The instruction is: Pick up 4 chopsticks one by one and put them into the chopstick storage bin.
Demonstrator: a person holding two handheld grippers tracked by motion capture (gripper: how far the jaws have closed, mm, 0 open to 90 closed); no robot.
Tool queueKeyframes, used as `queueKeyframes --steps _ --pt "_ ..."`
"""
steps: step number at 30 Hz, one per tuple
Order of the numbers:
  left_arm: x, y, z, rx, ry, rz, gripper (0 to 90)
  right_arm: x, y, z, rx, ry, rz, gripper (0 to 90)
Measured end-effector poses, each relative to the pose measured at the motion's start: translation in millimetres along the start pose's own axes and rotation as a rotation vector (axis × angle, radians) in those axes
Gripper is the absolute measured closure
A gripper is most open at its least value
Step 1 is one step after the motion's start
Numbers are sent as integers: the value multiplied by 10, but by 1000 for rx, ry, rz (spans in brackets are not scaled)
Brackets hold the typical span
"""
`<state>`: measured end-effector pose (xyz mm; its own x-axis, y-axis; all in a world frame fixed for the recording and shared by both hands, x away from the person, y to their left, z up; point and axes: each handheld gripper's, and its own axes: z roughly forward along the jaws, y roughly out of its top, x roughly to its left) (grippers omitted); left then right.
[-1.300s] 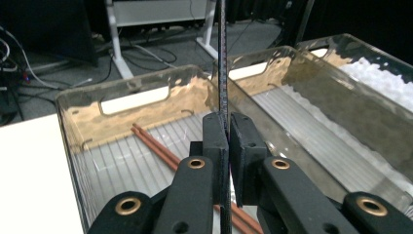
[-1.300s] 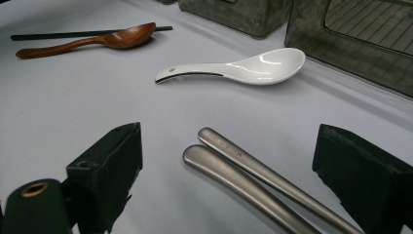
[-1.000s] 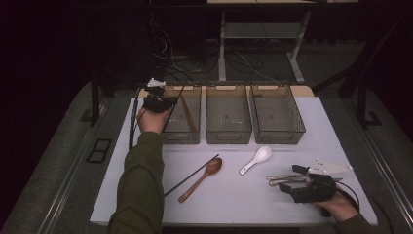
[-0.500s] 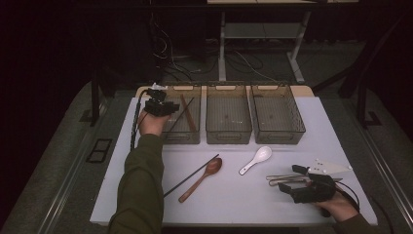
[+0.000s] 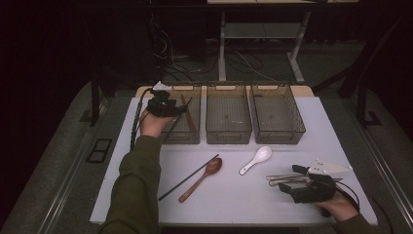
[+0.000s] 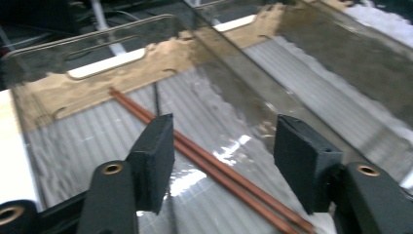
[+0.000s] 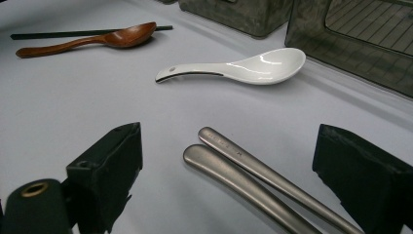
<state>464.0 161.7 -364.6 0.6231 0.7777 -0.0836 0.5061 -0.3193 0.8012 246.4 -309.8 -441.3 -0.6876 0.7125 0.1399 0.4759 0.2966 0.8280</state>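
Left gripper view shows the left gripper [image 6: 221,161] spread and empty over the leftmost bin [image 6: 48,95], where red-brown chopsticks [image 6: 209,168] lie, their near ends cut off. Right gripper [image 7: 229,180], also spread, straddles metal handles [image 7: 243,170] whose far ends are hidden.

Two reddish-brown chopsticks [image 6: 209,163] lie side by side, slanted across the ribbed floor of the leftmost clear bin [image 5: 192,134].

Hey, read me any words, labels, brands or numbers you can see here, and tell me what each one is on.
No text reads clearly.
Metal handles: one bears a small stamped mark in the right gripper view, too small to read.
White spoon, wooden spoon, bins: no markings visible.
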Motion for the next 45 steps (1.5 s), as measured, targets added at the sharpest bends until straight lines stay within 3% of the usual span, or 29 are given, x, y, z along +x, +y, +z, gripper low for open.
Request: queueKeyframes --steps 6,9,20,37,45 --pt "-151 -64 -152 -16 -29 50 313 3 2 -3 -1 0 2 107" --pt "-221 -128 -238 -22 -59 55 302 9 3 0 0 -3 0 107" --pt "-428 -367 -547 -18 -97 73 271 46 6 51 -7 -9 -14 106" --pt "-798 -824 -699 -14 -153 103 243 87 41 214 4 -4 -46 106" --pt "-868 -1087 -753 -6 -168 102 345 99 36 219 6 2 -54 106"
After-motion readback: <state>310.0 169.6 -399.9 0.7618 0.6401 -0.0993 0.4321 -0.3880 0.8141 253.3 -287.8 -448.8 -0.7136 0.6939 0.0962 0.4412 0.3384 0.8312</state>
